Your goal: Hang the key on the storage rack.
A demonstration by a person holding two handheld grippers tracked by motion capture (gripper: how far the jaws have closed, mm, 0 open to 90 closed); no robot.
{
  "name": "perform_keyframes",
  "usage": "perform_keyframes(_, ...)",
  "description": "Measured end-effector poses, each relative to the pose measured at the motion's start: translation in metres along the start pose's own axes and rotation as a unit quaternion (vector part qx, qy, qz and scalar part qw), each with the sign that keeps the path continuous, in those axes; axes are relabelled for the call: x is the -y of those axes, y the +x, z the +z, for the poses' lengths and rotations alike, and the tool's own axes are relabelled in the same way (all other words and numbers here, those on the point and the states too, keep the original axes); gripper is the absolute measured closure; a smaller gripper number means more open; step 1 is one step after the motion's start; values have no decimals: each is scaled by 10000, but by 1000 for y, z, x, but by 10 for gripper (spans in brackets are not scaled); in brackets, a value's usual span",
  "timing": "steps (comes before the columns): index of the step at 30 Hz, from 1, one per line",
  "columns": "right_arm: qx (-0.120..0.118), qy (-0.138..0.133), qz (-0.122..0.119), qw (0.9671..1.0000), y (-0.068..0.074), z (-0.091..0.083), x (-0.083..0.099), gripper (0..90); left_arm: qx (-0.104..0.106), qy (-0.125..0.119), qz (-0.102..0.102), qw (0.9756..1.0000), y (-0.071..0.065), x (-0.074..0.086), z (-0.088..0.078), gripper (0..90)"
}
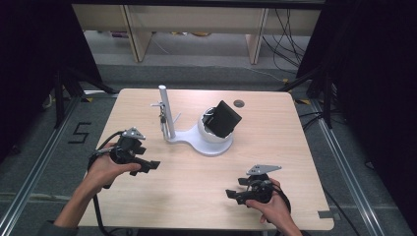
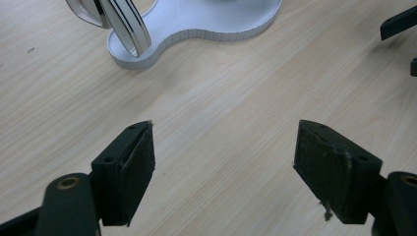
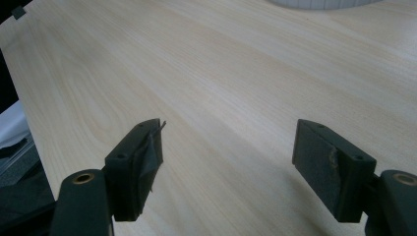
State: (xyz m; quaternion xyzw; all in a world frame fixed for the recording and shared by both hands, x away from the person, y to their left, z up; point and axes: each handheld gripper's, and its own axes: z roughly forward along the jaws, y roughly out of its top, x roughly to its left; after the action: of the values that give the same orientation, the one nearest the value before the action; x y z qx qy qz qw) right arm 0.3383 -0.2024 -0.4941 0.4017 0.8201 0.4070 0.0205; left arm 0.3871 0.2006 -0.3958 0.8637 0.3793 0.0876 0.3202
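A white stand sits at the table's middle, with an upright post on its left end and a round cup on its right end. A black box rests tilted in that cup. My left gripper is held low over the table's left side, jaws pointing toward the stand's base. It is open with bare wood between its pads, and the stand lies ahead. My right gripper is near the front right, open over bare wood and holding nothing.
The wooden table has a small round hole at its back edge. Dark curtains flank both sides. Wooden furniture legs and cables stand on the floor behind. The right gripper's jaw tip shows in the left gripper view.
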Motion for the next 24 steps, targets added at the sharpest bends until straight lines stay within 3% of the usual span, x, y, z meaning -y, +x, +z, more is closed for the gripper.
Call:
perform_keyframes(2,-21,24,113,9999,2,0,0,284,5,-14,7,10000,-3,5,2,230)
perform_keyframes(7,-91,-34,-22,10000,1,2,-1,284,51,-139,12,9999,-8,14,6,226)
perform_keyframes(9,14,-24,-98,9999,1,2,-1,284,42,-178,45,9998,-10,17,8,225)
perform_keyframes(12,14,-26,-98,9999,1,2,-1,284,49,-216,-1,9998,-12,20,10,223)
perform_keyframes(13,-24,18,109,9999,3,1,-1,284,63,-264,42,9996,-14,23,11,223)
perform_keyframes(14,-19,-5,5,10000,2,2,-1,284,63,-247,50,9997,-16,24,12,223)
perform_keyframes(17,-20,-5,7,10000,2,2,-1,281,64,-292,116,9995,-20,28,15,218)
perform_keyframes(24,-38,29,14,10000,2,2,-1,270,234,-505,178,9983,-29,38,20,196)
